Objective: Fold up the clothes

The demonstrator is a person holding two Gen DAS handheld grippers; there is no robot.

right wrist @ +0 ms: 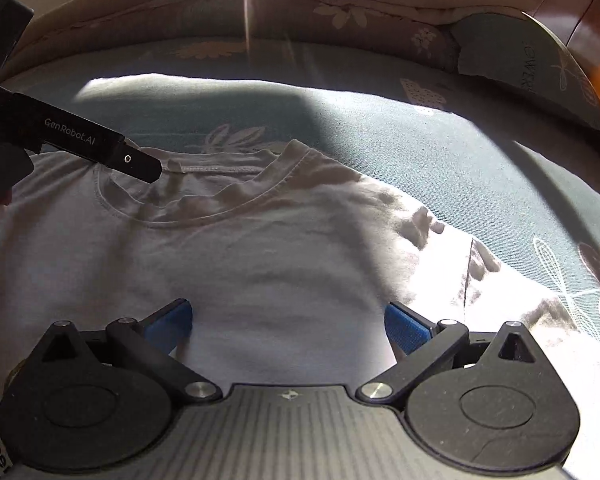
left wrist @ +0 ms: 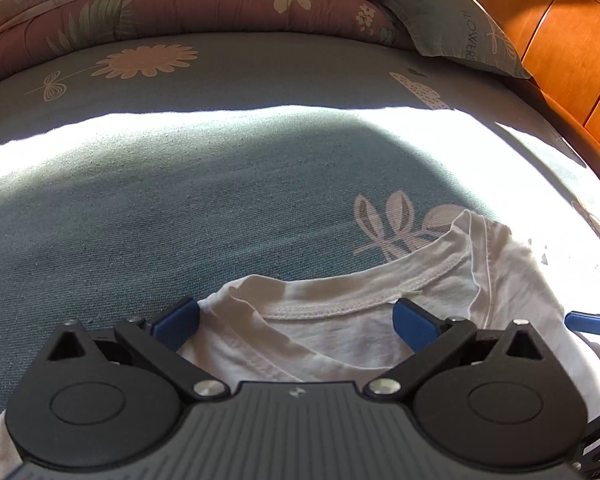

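Take the neckline (right wrist: 204,200) of the white T-shirt (right wrist: 228,264) as your landmark. The shirt lies spread on the blue-green flowered bedsheet (left wrist: 180,200), front up, with the collar towards the rolled quilt (left wrist: 140,12) and the pillow (left wrist: 460,28) at the far side of the bed.

Your left gripper (left wrist: 296,324) hovers right at the neckline, with the ribbed collar band between its blue pads; the jaws stand wide and hold nothing. Whether the pads touch the cloth, the pictures do not settle. Your right gripper (right wrist: 288,328) is over the chest, on the near side of the neckline, its jaws likewise wide and empty. One blue fingertip of it shows at the right edge of the left wrist view.

As for progress: in the right wrist view the chest panel lies flat in a single spread and the sleeve (right wrist: 480,264) to the right of the neckline runs out over the sheet, a little rumpled in the sun patch. You can see no crease, no turned-in side and no doubled layer. So, as far as these views reach, the shirt lies open and unfolded, and the folds are all left to make. The hem and the sleeve on the other side of the neckline are out of view, so you cannot judge those.
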